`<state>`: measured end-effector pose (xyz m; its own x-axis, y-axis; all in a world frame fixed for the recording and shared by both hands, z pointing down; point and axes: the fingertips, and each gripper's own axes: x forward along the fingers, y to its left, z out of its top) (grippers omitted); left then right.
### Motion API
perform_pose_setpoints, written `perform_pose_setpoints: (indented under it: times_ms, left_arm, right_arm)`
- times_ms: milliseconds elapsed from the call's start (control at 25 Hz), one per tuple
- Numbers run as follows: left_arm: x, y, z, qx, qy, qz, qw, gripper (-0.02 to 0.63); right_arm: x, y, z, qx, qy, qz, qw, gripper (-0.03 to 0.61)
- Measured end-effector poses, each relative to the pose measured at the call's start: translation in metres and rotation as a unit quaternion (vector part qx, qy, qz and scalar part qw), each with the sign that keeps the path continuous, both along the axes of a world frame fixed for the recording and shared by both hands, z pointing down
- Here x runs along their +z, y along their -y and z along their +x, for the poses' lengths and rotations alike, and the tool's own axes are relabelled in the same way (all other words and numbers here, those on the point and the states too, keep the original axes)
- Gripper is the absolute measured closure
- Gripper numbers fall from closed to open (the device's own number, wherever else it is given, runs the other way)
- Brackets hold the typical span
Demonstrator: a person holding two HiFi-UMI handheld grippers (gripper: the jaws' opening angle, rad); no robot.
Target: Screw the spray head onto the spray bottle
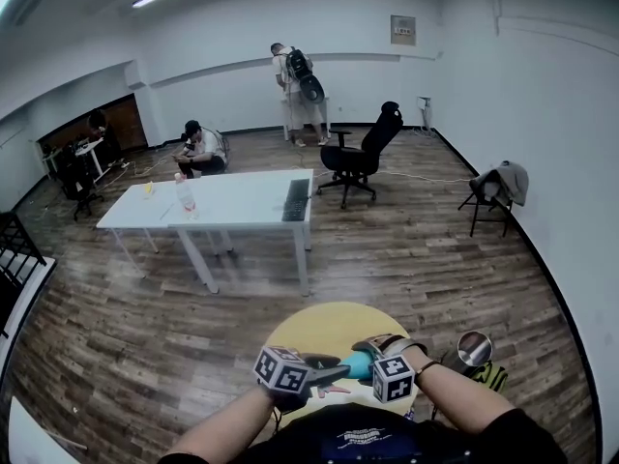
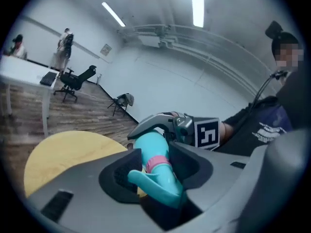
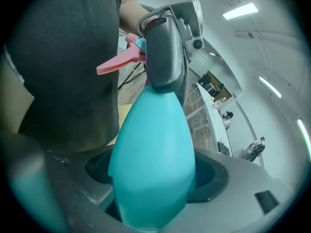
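Over the yellow counter [image 1: 327,319], the right gripper [image 3: 154,191] clamps its jaws on the bottle [image 3: 153,140] while the left gripper [image 2: 154,171] closes its jaws on the head [image 2: 159,182], which sits on the neck, tightening turns probably left.

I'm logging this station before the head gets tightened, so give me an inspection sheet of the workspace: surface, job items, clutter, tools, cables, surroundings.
Surface: round yellow table on a wood floor.
Job's things: teal spray bottle held above the table; spray head with pink trigger at its neck.
Clutter: round shiny object beside the table, unidentified.
Grippers: left tool closed on the spray head; right tool closed on the bottle body.
Cables: one cable trails along the floor past the office chair.
Surroundings: white table, folding chair with a jacket, people at the far wall.
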<state>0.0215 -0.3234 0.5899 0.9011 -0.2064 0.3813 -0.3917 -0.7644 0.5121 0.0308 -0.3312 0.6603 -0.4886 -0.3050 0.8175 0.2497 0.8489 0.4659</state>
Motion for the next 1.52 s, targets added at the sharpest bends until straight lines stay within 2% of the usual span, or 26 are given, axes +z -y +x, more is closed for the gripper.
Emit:
perform_pose_setpoints:
  times_ms: [80,120,200,280,360,400,480,560,640,720,800,880,960,1120,1200,1280,1320,1360,1400,1440,1480,1520]
  left_arm:
    - [-0.001,-0.002,0.001,0.018,0.020,0.024,0.9994,0.410]
    - [-0.003,-0.001,-0.001,0.012,0.013,0.019,0.9997,0.410]
    - [-0.012,0.008,-0.008,-0.033,-0.046,-0.015,0.9983,0.410]
    - [-0.027,0.020,-0.027,-0.096,-0.132,-0.048,0.9855,0.389]
    - [-0.034,0.026,-0.059,-0.151,-0.199,-0.077,0.9653,0.363]
    - [-0.034,0.026,-0.076,-0.175,-0.216,-0.090,0.9564,0.347]
    - [-0.026,0.023,-0.103,-0.206,-0.231,-0.113,0.9442,0.347]
    - [-0.016,0.019,-0.112,-0.206,-0.239,-0.135,0.9393,0.331]
    - [-0.013,0.018,-0.099,-0.173,-0.239,-0.143,0.9449,0.330]
    - [-0.011,0.013,-0.064,-0.126,-0.233,-0.164,0.9502,0.323]
    - [0.003,0.009,-0.031,-0.098,-0.175,-0.178,0.9634,0.296]
    - [0.013,0.009,-0.012,-0.079,-0.084,-0.145,0.9828,0.393]
    - [0.015,0.005,-0.007,-0.057,-0.034,-0.115,0.9912,0.403]
    - [0.014,0.001,-0.005,-0.027,-0.004,-0.075,0.9968,0.396]
    - [0.011,0.004,-0.005,-0.039,-0.028,-0.082,0.9955,0.392]
    - [-0.002,0.010,-0.011,-0.067,-0.099,-0.107,0.9871,0.376]
    - [-0.012,0.013,-0.018,-0.088,-0.151,-0.126,0.9764,0.369]
    - [-0.022,0.016,-0.029,-0.114,-0.210,-0.153,0.9587,0.350]
    - [-0.029,0.018,-0.044,-0.143,-0.263,-0.178,0.9373,0.332]
    - [-0.033,0.022,-0.063,-0.169,-0.298,-0.190,0.9201,0.300]
    - [-0.032,0.025,-0.084,-0.192,-0.313,-0.190,0.9103,0.299]
    - [-0.028,0.027,-0.101,-0.211,-0.315,-0.187,0.9065,0.299]
  right_arm:
    - [-0.001,0.000,-0.002,-0.002,0.002,0.001,1.000,0.172]
    - [-0.001,0.000,-0.004,-0.001,0.006,-0.004,1.000,0.172]
    - [-0.005,-0.001,-0.008,0.004,0.019,-0.019,1.000,0.172]
    - [-0.009,0.001,-0.009,0.012,0.033,-0.030,0.999,0.173]
    - [-0.006,0.006,0.001,0.029,0.039,-0.034,0.998,0.173]
    - [-0.004,0.009,0.010,0.040,0.037,-0.032,0.998,0.173]
    - [0.002,0.014,0.030,0.059,0.028,-0.027,0.997,0.173]
    - [0.007,0.017,0.040,0.066,0.020,-0.025,0.997,0.173]
    - [0.007,0.017,0.034,0.056,0.016,-0.021,0.998,0.173]
    - [0.003,0.014,0.016,0.035,0.016,-0.011,0.999,0.173]
    - [-0.002,0.012,-0.002,0.013,0.009,0.005,1.000,0.173]
    - [-0.004,0.012,-0.008,0.000,-0.006,0.018,1.000,0.173]
    - [-0.007,0.009,-0.006,-0.002,-0.007,0.023,1.000,0.173]
    - [-0.008,0.006,-0.004,0.001,-0.004,0.034,0.999,0.173]
    - [-0.008,0.008,-0.004,0.005,0.004,0.022,1.000,0.173]
    - [-0.008,0.009,-0.005,0.011,0.017,-0.001,1.000,0.173]
    - [-0.007,0.008,-0.005,0.015,0.026,-0.015,0.999,0.173]
    - [-0.005,0.007,-0.004,0.022,0.036,-0.029,0.999,0.173]
    - [-0.002,0.006,0.000,0.031,0.045,-0.041,0.998,0.173]
    - [0.002,0.006,0.006,0.040,0.048,-0.048,0.997,0.173]
    - [0.007,0.007,0.014,0.048,0.046,-0.051,0.996,0.173]
    - [0.011,0.009,0.022,0.055,0.042,-0.051,0.996,0.173]
